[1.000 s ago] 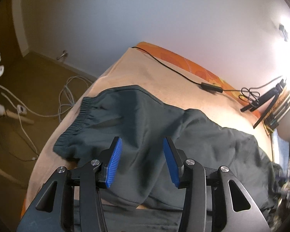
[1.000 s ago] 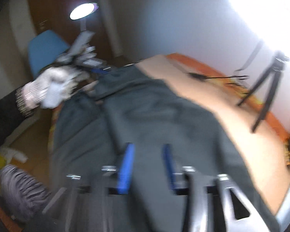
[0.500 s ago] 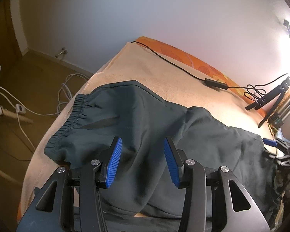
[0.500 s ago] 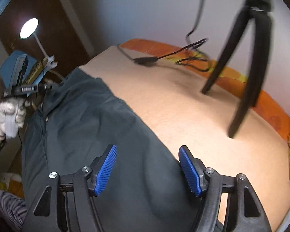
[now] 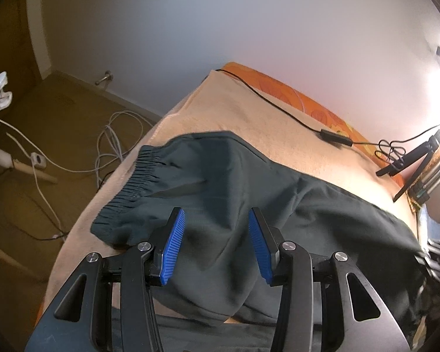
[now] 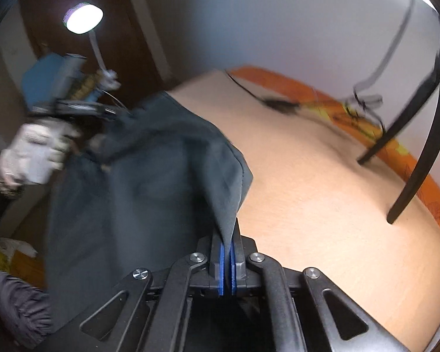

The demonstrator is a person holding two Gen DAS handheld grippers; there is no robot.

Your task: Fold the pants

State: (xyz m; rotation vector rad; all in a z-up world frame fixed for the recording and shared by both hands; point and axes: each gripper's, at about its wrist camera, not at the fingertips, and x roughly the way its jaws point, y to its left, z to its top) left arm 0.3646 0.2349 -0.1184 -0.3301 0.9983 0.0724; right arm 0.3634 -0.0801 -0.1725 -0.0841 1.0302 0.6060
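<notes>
Dark grey-green pants (image 5: 237,182) lie spread across the beige blanket (image 5: 249,108) of the bed, the elastic waistband (image 5: 132,182) bunched toward the left edge in my left wrist view and one leg running off to the right. My left tool (image 5: 215,242) hovers over the seat of the pants with its blue pads (image 5: 173,246) standing apart; cloth lies under and between them, but the pads do not press it, so that tool is released. My right tool (image 6: 226,259) is clenched on a fold of the pants' edge (image 6: 228,205): the blue pads sit tight together with the fabric pinched between them and rising out of the grip in a peak. In that blurred right wrist view my gloved left hand (image 6: 35,152) shows at the far side of the pants, holding the other tool. A black cable (image 5: 278,108) crosses the blanket near the orange bedding (image 5: 293,94) along the wall, and a black tripod (image 6: 419,135) stands on the bed to the right. White cables (image 5: 111,146) lie coiled on the floor beside the bed.
</notes>
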